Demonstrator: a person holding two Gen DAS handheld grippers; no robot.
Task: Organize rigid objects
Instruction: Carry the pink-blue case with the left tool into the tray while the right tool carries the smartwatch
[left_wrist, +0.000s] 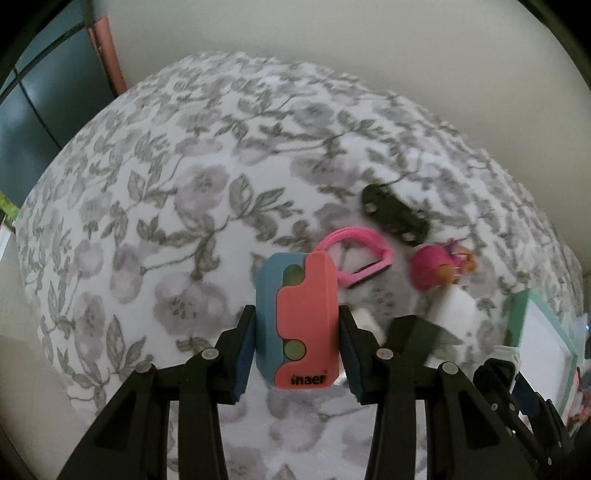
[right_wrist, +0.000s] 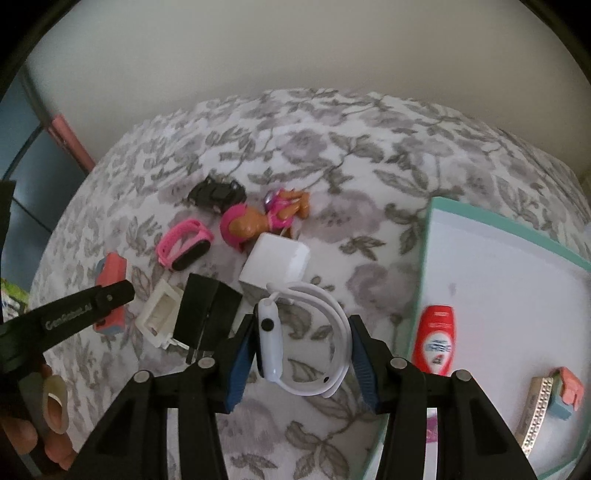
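Observation:
My left gripper (left_wrist: 297, 356) is shut on a coral and blue block (left_wrist: 301, 317) marked "inaer", held clear of the flowered cloth (left_wrist: 166, 221). In the right wrist view the same block (right_wrist: 110, 273) shows at the left, behind a finger (right_wrist: 92, 306) of that gripper. My right gripper (right_wrist: 303, 356) is shut on a white smartwatch (right_wrist: 271, 339): one pad presses its body, the other its looped strap. A teal-rimmed white tray (right_wrist: 428, 258) lies to the right. It holds a red bottle (right_wrist: 436, 338), a rhinestone strap (right_wrist: 535, 410) and another coral and blue block (right_wrist: 567, 393).
Loose on the cloth lie a black toy car (right_wrist: 216, 194), a pink band (right_wrist: 184, 243), a pink-haired doll (right_wrist: 258, 218), a white cube (right_wrist: 275, 264), a small open white case (right_wrist: 159, 314) and a black folded piece (right_wrist: 207, 314). A person's hand (right_wrist: 48, 413) shows at bottom left.

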